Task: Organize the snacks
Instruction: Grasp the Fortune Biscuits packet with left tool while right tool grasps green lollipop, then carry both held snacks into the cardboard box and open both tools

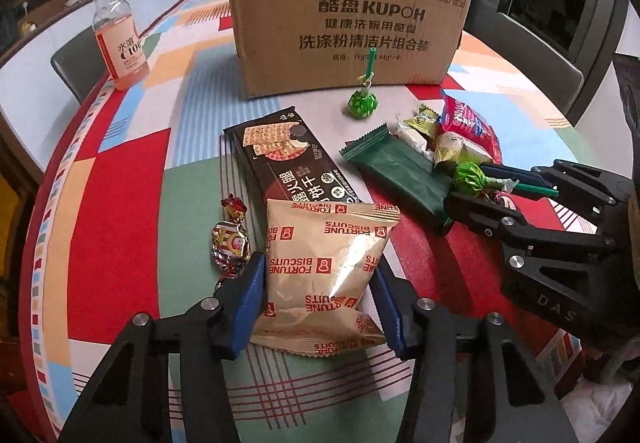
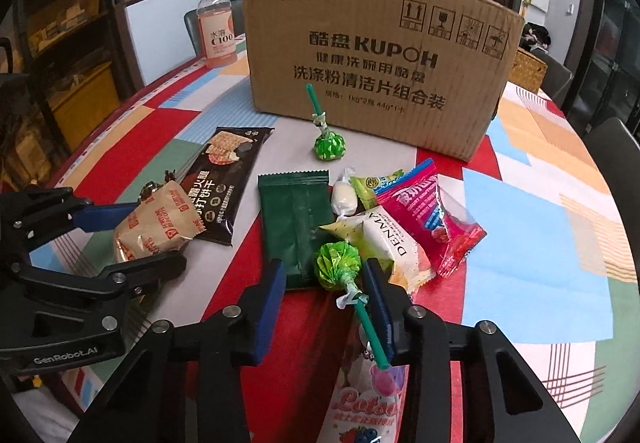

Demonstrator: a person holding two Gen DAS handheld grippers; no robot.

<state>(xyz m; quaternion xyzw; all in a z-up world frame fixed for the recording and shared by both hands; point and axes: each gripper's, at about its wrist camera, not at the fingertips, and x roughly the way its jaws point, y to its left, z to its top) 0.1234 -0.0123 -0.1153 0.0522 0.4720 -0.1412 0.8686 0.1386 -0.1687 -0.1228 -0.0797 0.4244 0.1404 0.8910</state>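
My left gripper (image 1: 320,283) is around a tan Fortune Biscuits packet (image 1: 328,263), its blue pads touching both sides; the packet rests on the table and also shows in the right wrist view (image 2: 152,227). My right gripper (image 2: 324,295) is open, with a green lollipop (image 2: 338,263) between its fingers, the stick lying along the right pad. A pile of wrapped snacks (image 2: 408,219) and a dark green packet (image 2: 296,227) lie just ahead. A second green lollipop (image 2: 328,145) stands before the cardboard box (image 2: 380,55). A black cracker pack (image 1: 292,163) lies mid-table.
A pink drink bottle (image 1: 120,39) stands at the table's far left. Two foil candies (image 1: 230,239) lie left of the biscuit packet. A pink Lotso packet (image 2: 364,403) lies under my right gripper. Chairs surround the patterned tablecloth (image 1: 120,171).
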